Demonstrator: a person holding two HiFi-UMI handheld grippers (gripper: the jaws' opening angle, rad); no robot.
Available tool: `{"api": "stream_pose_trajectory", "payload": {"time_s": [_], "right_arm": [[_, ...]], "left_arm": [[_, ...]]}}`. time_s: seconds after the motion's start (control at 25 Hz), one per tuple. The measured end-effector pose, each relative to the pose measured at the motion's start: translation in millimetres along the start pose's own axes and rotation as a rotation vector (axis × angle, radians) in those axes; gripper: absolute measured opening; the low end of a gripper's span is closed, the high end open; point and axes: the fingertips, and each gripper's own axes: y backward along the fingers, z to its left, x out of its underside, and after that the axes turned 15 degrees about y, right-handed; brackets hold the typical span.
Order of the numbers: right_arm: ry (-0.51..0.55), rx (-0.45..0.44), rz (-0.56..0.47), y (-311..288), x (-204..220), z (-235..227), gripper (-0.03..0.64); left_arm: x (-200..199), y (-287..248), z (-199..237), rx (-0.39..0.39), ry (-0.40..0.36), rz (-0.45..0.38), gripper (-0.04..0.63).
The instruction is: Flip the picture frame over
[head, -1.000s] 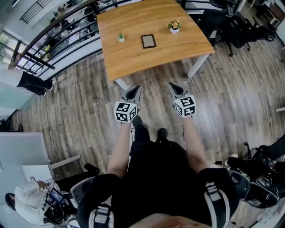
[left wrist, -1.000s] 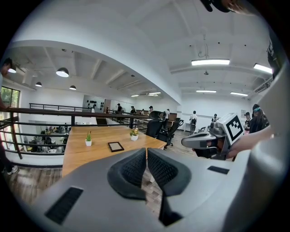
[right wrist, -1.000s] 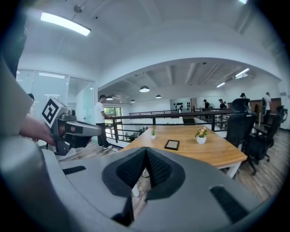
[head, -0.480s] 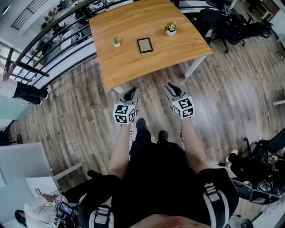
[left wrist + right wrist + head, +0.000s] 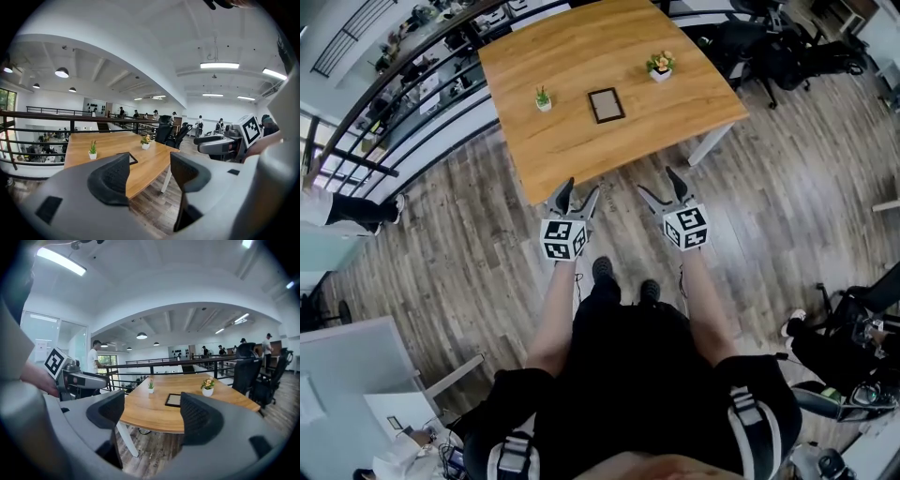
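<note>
Short of the table's (image 5: 581,56) near edge, you're holding the left gripper (image 5: 581,192) and right gripper (image 5: 659,186) side by side, jaws just opened wide on nothing, readying for the picture frame (image 5: 607,105) lying flat mid-table.

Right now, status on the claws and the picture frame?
Left claw, right claw just opened, empty, short of table. Picture frame flat, untouched. Nothing in the way.
</note>
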Motion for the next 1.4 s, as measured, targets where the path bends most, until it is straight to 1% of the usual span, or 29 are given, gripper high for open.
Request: {"api": "stream_pose_trajectory", "payload": {"time_s": [0.12, 0.32, 0.72, 0.92, 1.0, 1.16, 1.4], "right_arm": [[0.005, 0.019, 0.007, -10, -3, -3, 0.388], [-0.010, 0.054, 0.016, -22, -3, -10, 0.388], [-0.050, 0.121, 0.009, -52, -21, -3, 0.376], [-0.070, 0.161, 0.013, -59, -25, 5, 0.367], [-0.066, 0.167, 0.020, -62, -24, 10, 0.365], [-0.063, 0.164, 0.044, -68, -17, 17, 0.364], [-0.066, 0.165, 0.039, -79, -18, 0, 0.356]], "left_arm": [[-4, -6, 9, 0.010, 0.004, 0.008, 0.276], [-8, -18, 20, 0.042, 0.000, 0.015, 0.276], [-31, -28, 54, 0.111, -0.011, 0.051, 0.276], [-44, -24, 61, 0.150, -0.031, 0.033, 0.275], [-46, -23, 66, 0.156, -0.034, 0.030, 0.275], [-40, -24, 75, 0.157, -0.029, 0.051, 0.275], [-43, -34, 81, 0.142, -0.026, 0.058, 0.275]]}}
